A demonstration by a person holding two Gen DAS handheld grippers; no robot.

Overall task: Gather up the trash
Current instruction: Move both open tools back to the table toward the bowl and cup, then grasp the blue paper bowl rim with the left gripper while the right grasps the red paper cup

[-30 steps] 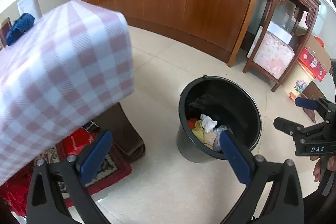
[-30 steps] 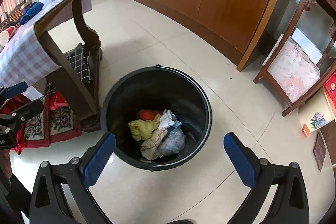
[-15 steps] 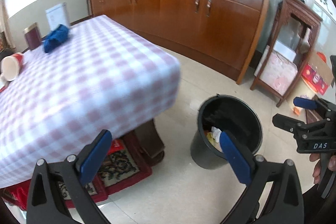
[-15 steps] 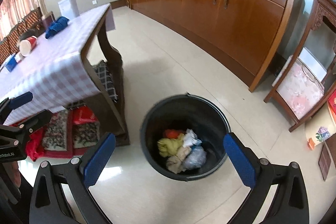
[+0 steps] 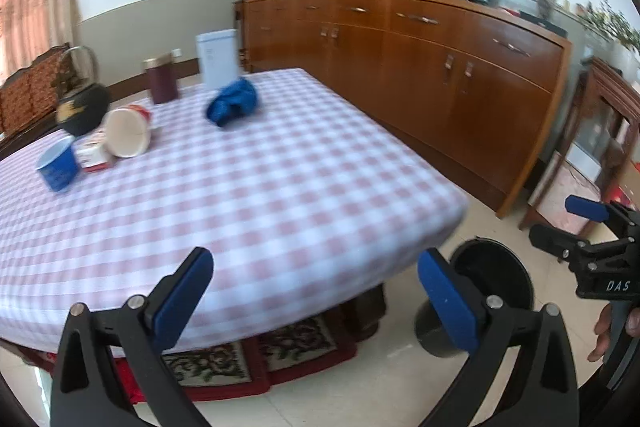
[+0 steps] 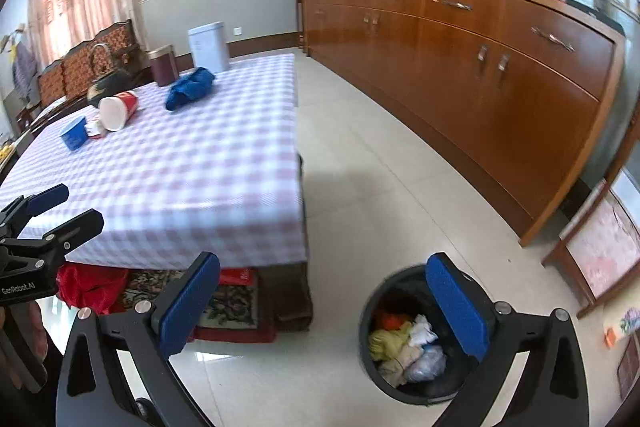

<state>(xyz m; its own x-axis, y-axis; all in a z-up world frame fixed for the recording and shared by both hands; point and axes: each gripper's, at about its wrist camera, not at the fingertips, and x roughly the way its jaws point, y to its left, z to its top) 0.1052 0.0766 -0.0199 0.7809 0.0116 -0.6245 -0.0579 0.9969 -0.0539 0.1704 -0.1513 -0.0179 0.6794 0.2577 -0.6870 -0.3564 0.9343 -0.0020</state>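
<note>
Left gripper (image 5: 316,293): its two blue pads are spread wide apart and nothing is between them. It hangs over the near edge of the table.
Right gripper (image 6: 328,299): its blue pads are spread wide too, and it holds nothing. It hangs above the floor, with the bin at about 4 o'clock in its view.
Bin (image 6: 366,337): a black round bucket on the floor, just beside the table corner. Inside lie crumpled bits of trash (image 6: 408,347) in yellow, white, orange and grey.
Table (image 5: 280,195): it has a pink and white check cloth.
Blue cloth (image 5: 233,101): a crumpled lump far back on the table, at about 11 o'clock in the left view.
Paper cup (image 5: 128,131): white with a red band, lying on its side at about 10 o'clock.
Blue cup (image 5: 58,169): a small tub, near the paper cup, to its left.
Small box (image 5: 93,154): red and white, between the two cups.
Dark kettle (image 5: 82,103): it is behind the cups.
Brown can (image 5: 161,78): it stands at the far edge.
White box (image 5: 217,58): tall, behind the blue cloth.
Cabinet (image 5: 440,75): long brown wood, along the wall at 2 o'clock.
</note>
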